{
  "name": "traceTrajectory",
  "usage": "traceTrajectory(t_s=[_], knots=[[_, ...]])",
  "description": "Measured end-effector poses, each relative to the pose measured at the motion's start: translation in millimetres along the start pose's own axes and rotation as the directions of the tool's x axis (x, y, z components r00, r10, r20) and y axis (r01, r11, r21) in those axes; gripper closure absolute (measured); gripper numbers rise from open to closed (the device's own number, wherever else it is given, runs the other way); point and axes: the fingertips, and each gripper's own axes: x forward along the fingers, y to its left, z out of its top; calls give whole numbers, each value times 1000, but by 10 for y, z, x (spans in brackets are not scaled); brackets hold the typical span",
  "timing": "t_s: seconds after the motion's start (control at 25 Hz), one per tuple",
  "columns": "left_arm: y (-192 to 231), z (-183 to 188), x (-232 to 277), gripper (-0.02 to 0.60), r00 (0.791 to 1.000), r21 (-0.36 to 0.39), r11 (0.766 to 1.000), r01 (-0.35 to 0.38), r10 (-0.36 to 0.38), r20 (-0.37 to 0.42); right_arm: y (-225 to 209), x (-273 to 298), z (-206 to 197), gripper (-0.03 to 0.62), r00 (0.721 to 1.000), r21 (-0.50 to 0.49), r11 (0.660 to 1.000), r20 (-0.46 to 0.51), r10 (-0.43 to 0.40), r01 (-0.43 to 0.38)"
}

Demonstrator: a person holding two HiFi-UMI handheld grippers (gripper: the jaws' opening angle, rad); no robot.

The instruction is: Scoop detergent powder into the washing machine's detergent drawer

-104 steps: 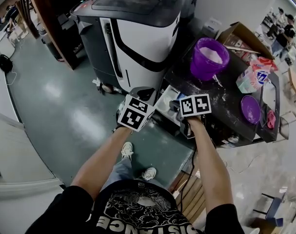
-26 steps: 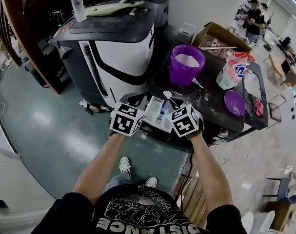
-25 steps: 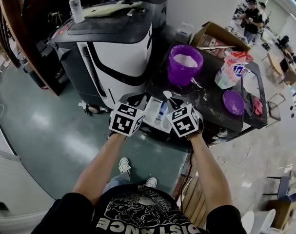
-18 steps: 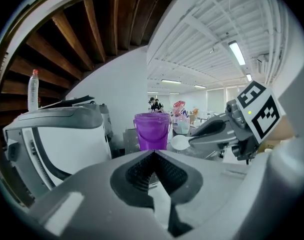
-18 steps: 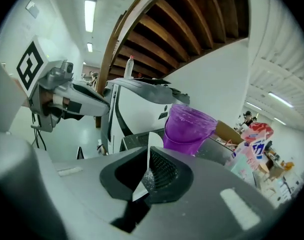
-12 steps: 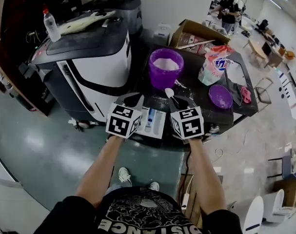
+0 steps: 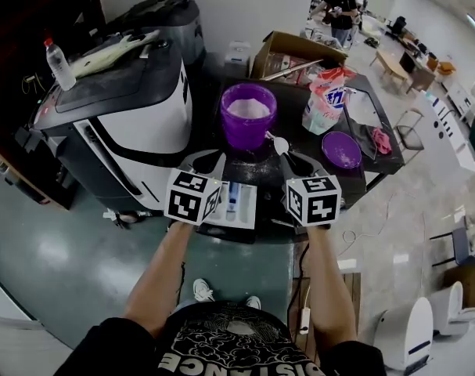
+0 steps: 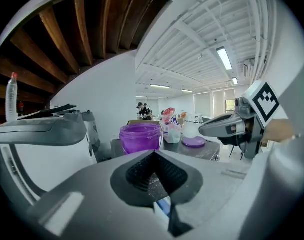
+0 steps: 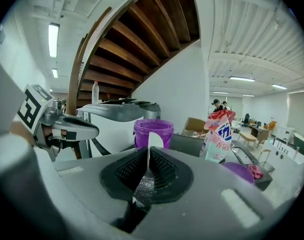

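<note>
purple tub (image 7: 248, 118) is showing glossy translucent plastic | scoop (image 7: 279, 143) is looking like smooth white plastic | right gripper (image 9: 147, 156) pads (image 9: 168, 170) are reading as matt ribbed rubber, probably (dusted white) | floor (image 7: 57, 249) is gleaming, polished | box (image 7: 298, 47) is showing dull cardboard | detergent bag (image 7: 323, 104) is shining, printed film

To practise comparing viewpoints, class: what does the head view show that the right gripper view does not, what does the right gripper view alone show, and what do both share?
Only the head view: the pulled-out detergent drawer between the two grippers, and the person's forearms. Only the right gripper view: the right gripper seen close, its jaws closed on the handle of the white spoon, and wooden beams overhead. Both: the purple bucket holding powder, the detergent bag, the purple lid and the white spoon.
</note>
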Motion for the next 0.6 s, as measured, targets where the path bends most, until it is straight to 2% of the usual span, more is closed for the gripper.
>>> traceTrajectory(t_s=[0.24,0.6], knots=[[33,47,25,580,1000,-3,1000,28,-28,7,-35,-56,26,556,999,62,997,27,-39,38],[70,125,27,580,999,-9,999,45,-44,26,-62,-107,71,556,995,84,994,57,-80,75]])
